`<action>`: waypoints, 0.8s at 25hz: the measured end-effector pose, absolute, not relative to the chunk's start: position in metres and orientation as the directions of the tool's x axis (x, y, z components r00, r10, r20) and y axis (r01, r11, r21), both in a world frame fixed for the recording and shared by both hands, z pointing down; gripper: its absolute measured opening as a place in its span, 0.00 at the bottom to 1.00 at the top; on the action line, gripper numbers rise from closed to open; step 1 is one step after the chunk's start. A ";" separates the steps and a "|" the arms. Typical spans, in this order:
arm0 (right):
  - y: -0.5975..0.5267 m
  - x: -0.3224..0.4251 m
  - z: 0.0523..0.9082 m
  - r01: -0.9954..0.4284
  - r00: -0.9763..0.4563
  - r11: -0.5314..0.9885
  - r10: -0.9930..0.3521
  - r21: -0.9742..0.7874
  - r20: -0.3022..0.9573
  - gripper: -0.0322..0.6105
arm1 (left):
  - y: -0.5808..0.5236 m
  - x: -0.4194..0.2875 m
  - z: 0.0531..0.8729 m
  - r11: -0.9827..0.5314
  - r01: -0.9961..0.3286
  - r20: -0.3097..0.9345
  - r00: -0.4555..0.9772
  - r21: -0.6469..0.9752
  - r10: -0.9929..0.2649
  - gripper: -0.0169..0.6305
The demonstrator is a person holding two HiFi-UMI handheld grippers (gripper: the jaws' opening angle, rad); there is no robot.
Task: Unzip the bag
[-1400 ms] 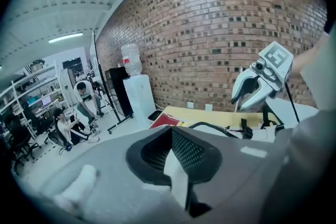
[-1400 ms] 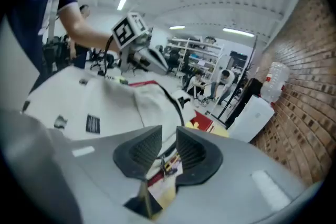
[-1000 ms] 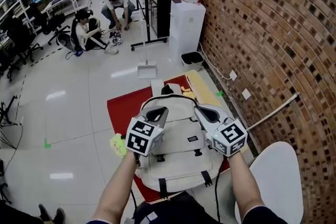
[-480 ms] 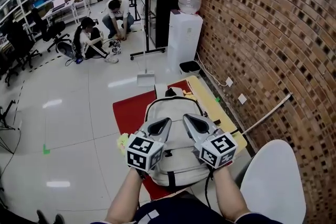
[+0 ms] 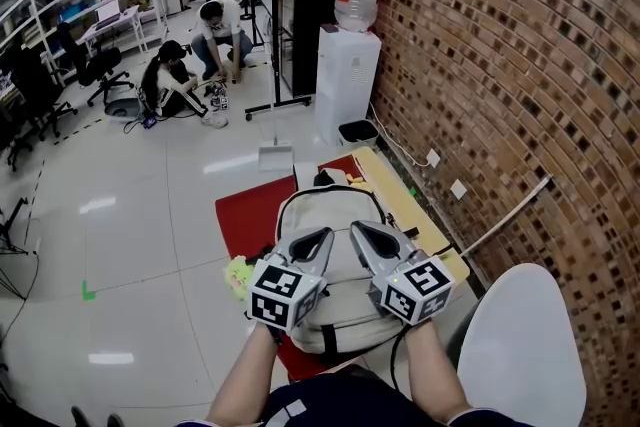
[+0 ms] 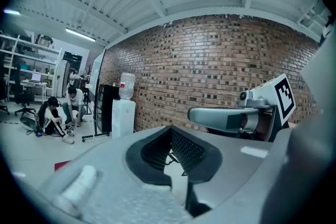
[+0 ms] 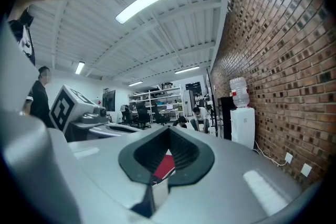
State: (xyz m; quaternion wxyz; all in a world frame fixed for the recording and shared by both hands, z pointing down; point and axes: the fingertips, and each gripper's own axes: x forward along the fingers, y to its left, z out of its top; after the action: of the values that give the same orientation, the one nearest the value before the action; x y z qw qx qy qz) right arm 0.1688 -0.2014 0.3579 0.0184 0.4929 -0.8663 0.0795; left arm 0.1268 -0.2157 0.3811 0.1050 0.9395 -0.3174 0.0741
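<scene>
A beige backpack (image 5: 336, 215) with black straps and a black top handle lies flat on a red mat (image 5: 243, 206) on a low table. Both grippers hover side by side above its near half, apart from it. My left gripper (image 5: 322, 237) is shut with nothing between its jaws, and its own view looks over the room, not at the bag. My right gripper (image 5: 357, 229) is shut and empty too; a sliver of the red mat (image 7: 164, 166) shows through its jaws. The bag's lower part is hidden behind the grippers.
A yellow-green cloth (image 5: 238, 273) lies at the mat's left edge. A brick wall (image 5: 480, 55) runs along the right, with a water dispenser (image 5: 347, 65) beyond the table. A white chair (image 5: 520, 345) stands at my right. Two people (image 5: 195, 55) crouch on the floor far off.
The two grippers have drawn closer together and lower in the head view, and the view has tilted so the backpack sits farther up. Both stay shut.
</scene>
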 end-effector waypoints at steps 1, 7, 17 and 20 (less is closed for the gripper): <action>-0.202 0.169 0.358 -0.857 -0.513 0.501 -0.851 -0.120 0.110 0.06 | -0.216 0.127 0.381 -0.777 -0.612 0.206 0.788 0.150 -0.581 0.03; -0.203 0.168 0.355 -0.853 -0.520 0.507 -0.848 -0.126 0.100 0.06 | -0.216 0.128 0.380 -0.779 -0.610 0.207 0.789 0.146 -0.579 0.03; -0.204 0.163 0.355 -0.847 -0.529 0.517 -0.843 -0.124 0.101 0.06 | -0.216 0.130 0.378 -0.786 -0.602 0.200 0.795 0.145 -0.572 0.03; -0.205 0.163 0.354 -0.848 -0.527 0.515 -0.844 -0.124 0.101 0.06 | -0.217 0.129 0.377 -0.786 -0.601 0.199 0.796 0.146 -0.572 0.03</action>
State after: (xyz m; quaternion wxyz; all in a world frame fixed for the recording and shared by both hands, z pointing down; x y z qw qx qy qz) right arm 0.1634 -0.2052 0.3540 0.0140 0.4860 -0.8703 0.0792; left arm 0.1290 -0.2171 0.3774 0.1013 0.9421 -0.3114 0.0721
